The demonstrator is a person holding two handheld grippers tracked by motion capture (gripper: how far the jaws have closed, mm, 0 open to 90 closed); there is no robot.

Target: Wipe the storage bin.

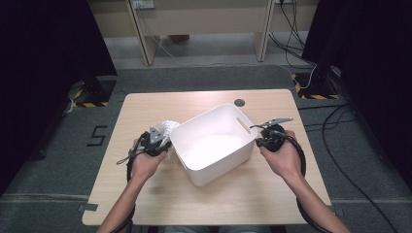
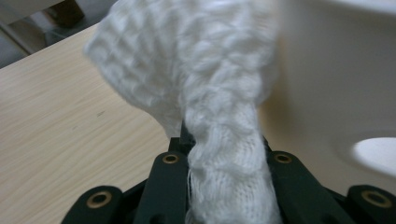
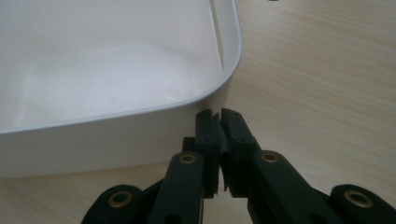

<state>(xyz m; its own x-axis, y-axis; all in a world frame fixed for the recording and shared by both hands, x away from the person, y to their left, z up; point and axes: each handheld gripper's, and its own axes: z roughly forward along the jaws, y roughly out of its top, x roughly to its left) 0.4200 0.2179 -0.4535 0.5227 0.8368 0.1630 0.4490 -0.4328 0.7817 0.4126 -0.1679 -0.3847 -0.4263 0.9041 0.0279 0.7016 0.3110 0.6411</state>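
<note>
My left claw (image 2: pixel 224 186) was clamped on a white knit cloth (image 2: pixel 196 79). The fabric ran up from between the jaws and bunched out above them. In the high view the left claw (image 1: pixel 156 143) sat at the bin's left wall, and the cloth (image 1: pixel 167 127) hung against that wall, outside and about level with the rim.

My right claw (image 3: pixel 219 114) was closed on nothing, jaws together. It sat low by the bin's (image 3: pixel 116 84) outside wall near a corner, just beside it; I couldn't tell if it touched. From above, the right claw (image 1: pixel 269 136) was at the bin's right side, near the handle slot.

The bin (image 1: pixel 214 141) stood mid-table (image 1: pixel 145 104), turned at an angle, and looked empty inside.

Progress, my read: the cloth was picked up and brought to the bin, but not yet in. Left to do: lift it over the rim, drop it inside, open the left claw. The right claw looked placed to steady the bin.
</note>
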